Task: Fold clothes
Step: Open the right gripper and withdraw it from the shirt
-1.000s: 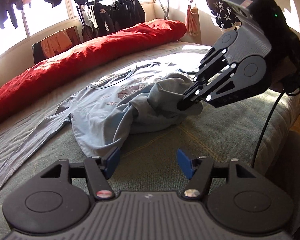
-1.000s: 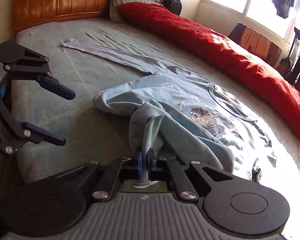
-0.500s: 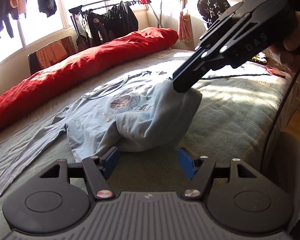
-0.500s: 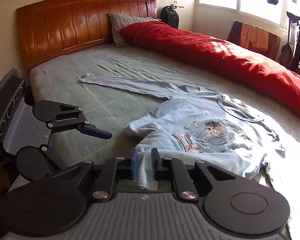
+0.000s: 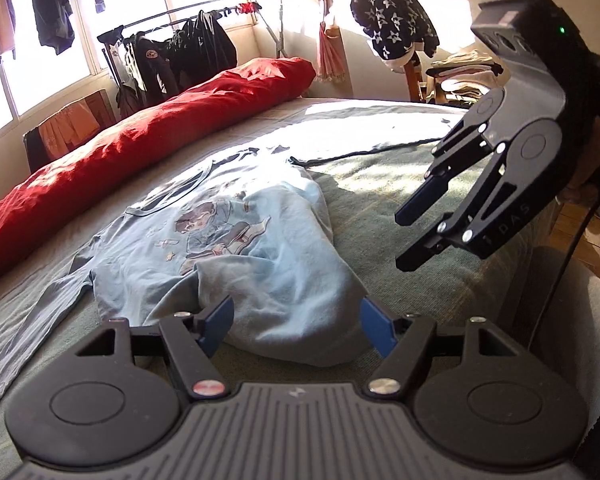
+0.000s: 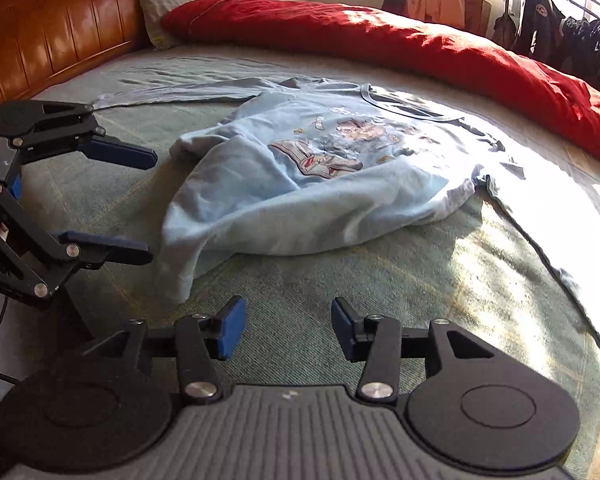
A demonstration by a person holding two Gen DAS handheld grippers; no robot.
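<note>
While the light blue shirt [image 6: 308, 184] lay bunched on the green bed [image 6: 340, 300], the right hand-held gripper [image 6: 286, 332] had just been opening, with nothing between its jaws. Beside it, the left hand-held gripper [image 5: 296, 322] stood wide too, its blue pads [image 5: 220, 320] either side of the shirt's hem, not pinching it
</note>
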